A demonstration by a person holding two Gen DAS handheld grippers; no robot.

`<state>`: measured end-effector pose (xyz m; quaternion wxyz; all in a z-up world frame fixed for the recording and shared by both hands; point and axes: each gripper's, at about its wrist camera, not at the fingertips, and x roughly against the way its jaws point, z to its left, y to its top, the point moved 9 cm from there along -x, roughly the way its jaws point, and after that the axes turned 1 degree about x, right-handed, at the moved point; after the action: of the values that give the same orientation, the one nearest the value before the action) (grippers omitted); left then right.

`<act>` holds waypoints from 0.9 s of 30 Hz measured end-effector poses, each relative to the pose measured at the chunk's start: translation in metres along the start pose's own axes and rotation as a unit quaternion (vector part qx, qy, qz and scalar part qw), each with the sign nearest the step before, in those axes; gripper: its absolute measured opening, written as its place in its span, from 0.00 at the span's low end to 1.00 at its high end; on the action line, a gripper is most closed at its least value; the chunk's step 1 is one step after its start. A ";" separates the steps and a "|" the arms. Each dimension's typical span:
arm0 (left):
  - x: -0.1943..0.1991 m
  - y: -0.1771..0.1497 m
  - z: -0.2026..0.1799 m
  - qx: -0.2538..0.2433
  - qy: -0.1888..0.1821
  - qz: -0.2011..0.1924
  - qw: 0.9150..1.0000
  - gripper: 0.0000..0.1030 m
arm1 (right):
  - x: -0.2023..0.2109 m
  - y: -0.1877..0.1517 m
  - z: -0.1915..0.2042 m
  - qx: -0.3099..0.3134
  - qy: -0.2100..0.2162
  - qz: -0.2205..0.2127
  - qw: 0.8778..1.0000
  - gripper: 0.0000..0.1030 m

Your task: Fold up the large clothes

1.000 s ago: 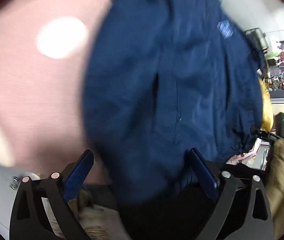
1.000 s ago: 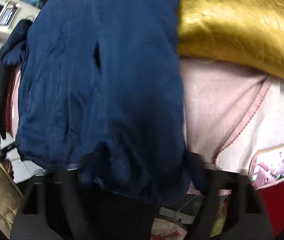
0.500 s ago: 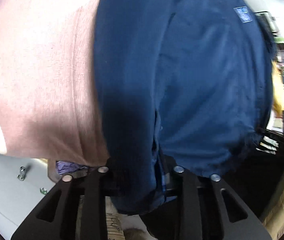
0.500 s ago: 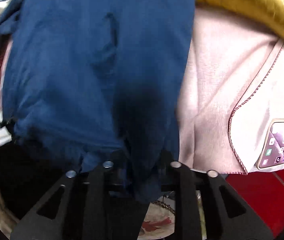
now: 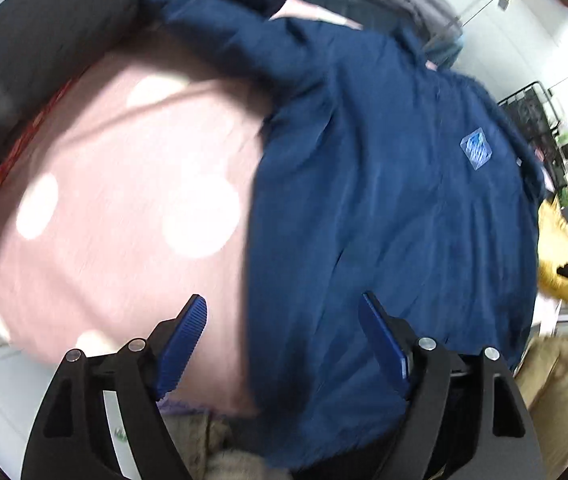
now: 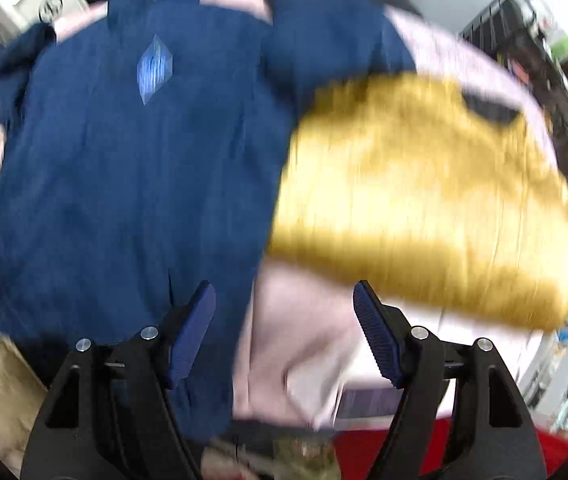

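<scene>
A: How many garments do you count?

B: One navy jacket [image 5: 384, 200], spread flat on a pink spotted cover [image 5: 123, 184], with a single pale blue badge [image 5: 476, 153] on its chest. One golden-yellow cloth [image 6: 424, 208] lies beside it, its edge overlapping the jacket's side in the right wrist view. The frames are blurred, so finer folds are hard to read.

A: And the fingers?

B: Two grippers, two blue-padded fingers each. The left gripper [image 5: 284, 340] hangs above the jacket's near hem with its fingers spreading wide; the fabric lies below them and no pad presses on it. The right gripper [image 6: 284, 324] is also opening, over the line where the jacket's side edge meets the pink cover, and holds nothing.

A: Where are the edges?

B: The jacket's left edge runs down the middle of the left wrist view, with bare pink cover on that side. Its near hem reaches the cover's front edge. One phone [image 6: 368, 402], I think, lies near the front corner below the right gripper, next to a red surface [image 6: 464, 444].

A: Open room?

B: The spotted pink stretch left of the jacket.
</scene>
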<state>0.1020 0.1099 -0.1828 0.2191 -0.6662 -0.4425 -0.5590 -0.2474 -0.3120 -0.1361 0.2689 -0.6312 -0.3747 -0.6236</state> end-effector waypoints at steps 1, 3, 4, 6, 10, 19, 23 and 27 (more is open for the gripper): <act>-0.004 0.013 -0.012 -0.003 -0.004 -0.005 1.000 0.74 | 0.001 0.020 -0.002 0.004 -0.001 -0.011 1.000 0.69; -0.016 0.023 -0.039 -0.014 -0.018 -0.008 1.000 0.74 | 0.003 0.064 -0.001 0.014 -0.008 -0.030 0.999 0.69; -0.024 0.036 -0.054 -0.024 -0.013 -0.010 1.000 0.74 | 0.002 0.085 0.001 0.019 -0.005 -0.035 0.999 0.69; -0.039 0.049 -0.079 -0.039 -0.005 -0.014 0.999 0.74 | -0.004 0.112 0.005 0.020 -0.001 -0.037 0.999 0.69; -0.061 0.065 -0.120 -0.056 -0.006 -0.006 0.998 0.75 | -0.030 0.178 0.003 0.020 -0.022 -0.037 0.999 0.69; -0.094 0.058 -0.165 -0.117 0.022 0.022 0.993 0.76 | -0.131 0.291 -0.007 0.009 -0.090 0.014 0.996 0.69; -0.101 0.053 -0.156 -0.107 0.031 0.038 0.993 0.76 | -0.178 0.304 -0.010 0.024 -0.123 0.050 0.991 0.69; -0.107 0.057 -0.148 -0.097 0.040 0.045 0.993 0.76 | -0.201 0.302 -0.027 -0.009 -0.120 0.064 0.991 0.65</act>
<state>0.0694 -0.0725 -0.2303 0.1964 -0.6805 -0.3466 -0.6150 -0.0074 -0.5355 -0.2942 0.2560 -0.7265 -0.3573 -0.5282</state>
